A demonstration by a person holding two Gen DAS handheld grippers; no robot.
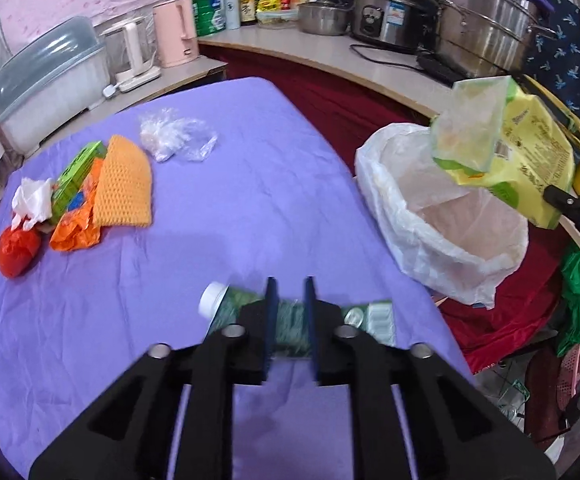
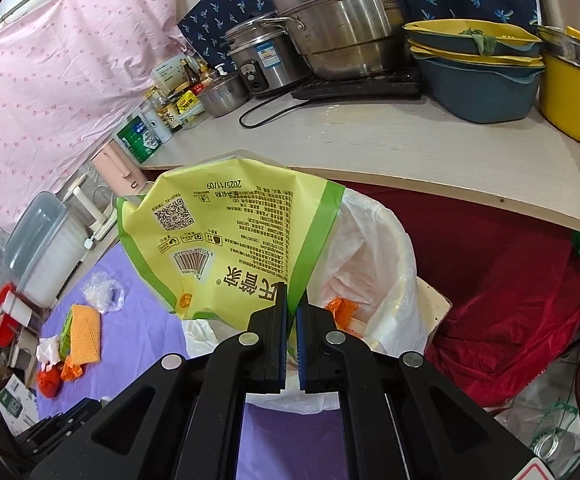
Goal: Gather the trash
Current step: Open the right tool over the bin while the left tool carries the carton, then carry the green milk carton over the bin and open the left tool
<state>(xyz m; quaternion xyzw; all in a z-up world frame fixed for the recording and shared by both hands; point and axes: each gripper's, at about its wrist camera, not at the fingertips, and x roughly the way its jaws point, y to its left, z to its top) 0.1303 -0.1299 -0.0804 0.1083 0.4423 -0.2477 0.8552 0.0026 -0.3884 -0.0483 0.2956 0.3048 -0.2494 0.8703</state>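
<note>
My left gripper (image 1: 290, 292) is shut on a green tube with a white cap (image 1: 226, 306), lying crosswise between the fingers just above the purple tablecloth (image 1: 250, 184). My right gripper (image 2: 291, 300) is shut on the corner of a yellow-green snack bag (image 2: 226, 236) and holds it over the white-lined trash bin (image 2: 373, 256). In the left wrist view the snack bag (image 1: 529, 160) hangs above the trash bin (image 1: 429, 208) at the table's right edge. Orange trash (image 2: 341, 308) lies inside the bin.
On the table's far left lie an orange foam net (image 1: 124, 180), a green box (image 1: 76, 176), an orange wrapper (image 1: 74, 224), white tissue (image 1: 30, 200), a red ball-like bag (image 1: 16, 250) and crumpled clear plastic (image 1: 174, 136). A counter (image 2: 409, 152) with pots stands behind.
</note>
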